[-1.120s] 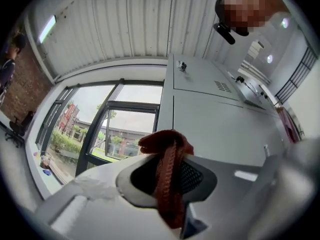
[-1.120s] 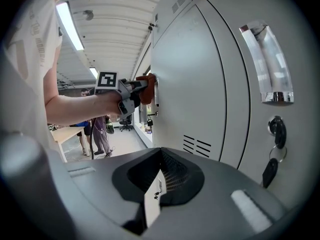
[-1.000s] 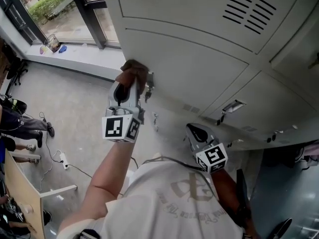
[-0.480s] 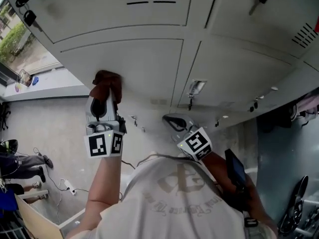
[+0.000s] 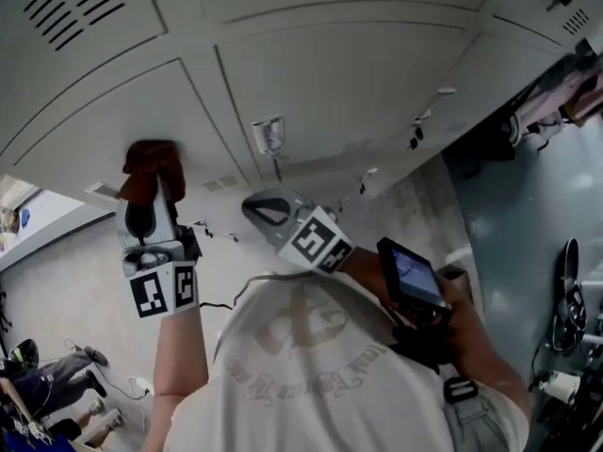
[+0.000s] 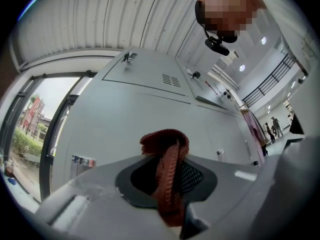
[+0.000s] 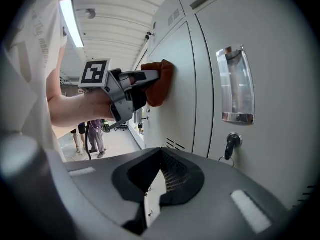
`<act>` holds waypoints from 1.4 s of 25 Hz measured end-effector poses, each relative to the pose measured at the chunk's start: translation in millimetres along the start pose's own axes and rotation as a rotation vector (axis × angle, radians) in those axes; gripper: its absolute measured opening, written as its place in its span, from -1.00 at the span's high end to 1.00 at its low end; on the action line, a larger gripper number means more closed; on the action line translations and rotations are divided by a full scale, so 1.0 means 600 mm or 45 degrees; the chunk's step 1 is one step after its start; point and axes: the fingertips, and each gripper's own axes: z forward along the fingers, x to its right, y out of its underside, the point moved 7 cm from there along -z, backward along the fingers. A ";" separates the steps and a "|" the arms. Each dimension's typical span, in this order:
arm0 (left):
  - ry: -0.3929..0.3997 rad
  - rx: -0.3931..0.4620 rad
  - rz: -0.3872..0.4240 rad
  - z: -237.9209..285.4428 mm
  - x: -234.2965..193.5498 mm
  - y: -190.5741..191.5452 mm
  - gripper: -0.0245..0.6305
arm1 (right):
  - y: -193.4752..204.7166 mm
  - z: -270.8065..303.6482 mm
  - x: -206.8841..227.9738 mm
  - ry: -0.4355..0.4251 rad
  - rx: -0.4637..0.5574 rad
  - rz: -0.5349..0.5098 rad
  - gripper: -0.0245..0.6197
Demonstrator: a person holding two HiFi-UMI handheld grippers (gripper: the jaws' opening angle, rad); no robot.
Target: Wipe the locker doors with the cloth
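Pale T-shirt [image 5: 311, 365] with faded grey print; dark screened device [image 5: 410, 276] strapped on the right forearm. Grey left claw [image 5: 151, 185] and right claw [image 5: 256, 207] bear black-and-white marker cubes [image 5: 162, 290].

The cloth [image 5: 151, 169] lies against a locker door [image 5: 83, 128], left of the neighbouring door's label holder [image 5: 268, 137].

We see a phone [image 5: 407, 273] strapped on the person's forearm. Two bystanders [image 7: 91, 134] stand well off, and a window [image 6: 30, 134] shows greenery.
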 end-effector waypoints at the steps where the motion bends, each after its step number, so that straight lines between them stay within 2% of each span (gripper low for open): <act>1: -0.002 0.010 0.012 0.003 0.002 -0.003 0.69 | -0.014 0.005 0.002 -0.021 0.022 -0.025 0.90; 3: 0.006 0.016 0.018 0.006 0.016 -0.003 0.69 | -0.023 0.000 0.004 -0.037 0.033 -0.047 0.90; 9: 0.123 -0.013 0.010 0.028 0.072 0.001 0.69 | -0.017 -0.042 0.011 0.025 0.036 -0.026 0.90; 15: 0.207 -0.006 0.018 0.042 0.121 -0.001 0.69 | -0.010 -0.062 0.007 0.028 0.031 -0.011 0.90; 19: 0.153 0.088 0.016 0.060 0.141 -0.025 0.69 | -0.004 -0.061 0.020 -0.024 0.087 -0.045 0.90; 22: 0.169 0.065 -0.010 0.065 0.133 -0.020 0.69 | 0.001 -0.078 0.021 0.017 0.060 -0.015 0.90; 28: 0.103 0.090 -0.023 0.046 0.073 -0.036 0.68 | -0.007 -0.052 0.004 -0.008 0.056 -0.008 0.90; 35: -0.069 0.118 0.004 0.013 -0.006 -0.036 0.68 | -0.010 -0.020 -0.010 -0.077 0.068 -0.019 0.90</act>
